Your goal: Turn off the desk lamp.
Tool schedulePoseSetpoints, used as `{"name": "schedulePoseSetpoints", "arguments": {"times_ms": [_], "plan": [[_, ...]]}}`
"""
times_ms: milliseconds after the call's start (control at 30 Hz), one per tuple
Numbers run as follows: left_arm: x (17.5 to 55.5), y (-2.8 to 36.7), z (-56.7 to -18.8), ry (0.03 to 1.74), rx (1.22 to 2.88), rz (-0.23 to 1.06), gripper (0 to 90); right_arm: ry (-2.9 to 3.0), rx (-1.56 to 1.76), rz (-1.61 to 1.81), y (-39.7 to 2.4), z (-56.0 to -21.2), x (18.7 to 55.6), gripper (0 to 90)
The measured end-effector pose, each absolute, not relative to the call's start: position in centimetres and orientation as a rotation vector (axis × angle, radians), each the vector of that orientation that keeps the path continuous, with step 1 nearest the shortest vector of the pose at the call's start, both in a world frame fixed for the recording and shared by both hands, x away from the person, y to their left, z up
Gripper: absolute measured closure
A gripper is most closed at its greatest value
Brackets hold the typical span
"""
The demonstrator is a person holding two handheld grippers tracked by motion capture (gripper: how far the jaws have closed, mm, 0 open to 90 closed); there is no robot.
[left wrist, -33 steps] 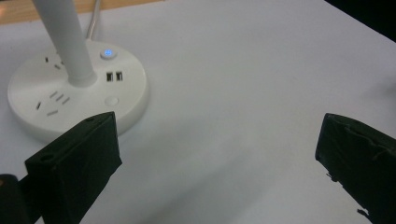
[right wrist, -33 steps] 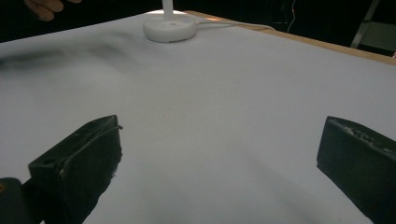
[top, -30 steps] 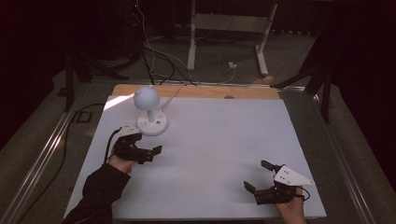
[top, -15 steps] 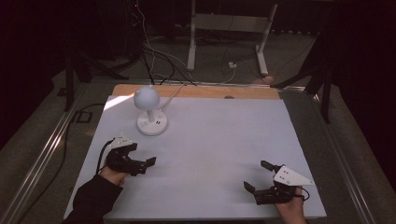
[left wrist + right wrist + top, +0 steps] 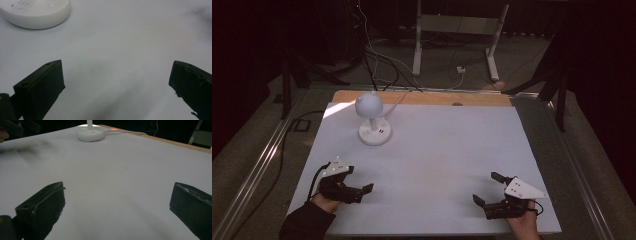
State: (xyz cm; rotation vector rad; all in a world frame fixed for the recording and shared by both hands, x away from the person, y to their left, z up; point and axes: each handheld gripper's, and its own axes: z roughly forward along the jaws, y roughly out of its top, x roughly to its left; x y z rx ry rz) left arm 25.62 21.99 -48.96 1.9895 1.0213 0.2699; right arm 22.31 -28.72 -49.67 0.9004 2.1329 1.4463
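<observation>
While both hands sit low in the high view, the counter (image 5: pixel 437 165) takes up the middle of the frame, covered by a white sheet, with a strip of bare wood along its far edge (image 5: pixel 422 98). Dark floor with cables and a metal stand runs across the top of the frame.

Next in size: white lamp (image 5: pixel 373 119), upper left part of the sheet. Round globe head on a short stem, flat round base with small markings on top. White cord leaves the base toward the upper right. Lamp stands upright, touched by nothing.

Left gripper (image 5: pixel 362 190) sits lower left of the high view, near the sheet's front edge, held in a dark-sleeved hand, grey plate on top. It is well apart from the lamp, which is up-frame of it. In the left gripper view its fingers (image 5: pixel 40 85) are spread wide with bare sheet between them, holding nothing; the lamp base (image 5: pixel 35 12) shows at the upper left corner of that view.

Right gripper (image 5: pixel 488 188) sits lower right of the high view, near the front edge, grey plate on top, pointing toward the frame's left. In the right gripper view its fingers (image 5: pixel 42 205) are spread wide over bare sheet, holding nothing; the lamp base (image 5: pixel 90 133) shows at top centre, far off, cord trailing right.

Grippers are well apart from each other.
</observation>
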Motion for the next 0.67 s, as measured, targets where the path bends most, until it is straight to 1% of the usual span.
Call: {"name": "schedulePoseSetpoints", "arguments": {"times_ms": [400,500,667], "plan": [[23.8,23.1,-50.6,0.993,2.032,0.291,0.6,2.136,0.903,1.442,-28.7,-49.7,22.3,0.0],[23.6,22.9,-51.1,0.980,2.069,0.294,0.6,2.137,0.900,1.442,-28.7,-49.7,22.3,0.0],[23.8,22.6,-51.3,0.973,2.076,0.292,0.6,2.136,0.894,1.441,-28.7,-49.7,22.3,0.0]]}}
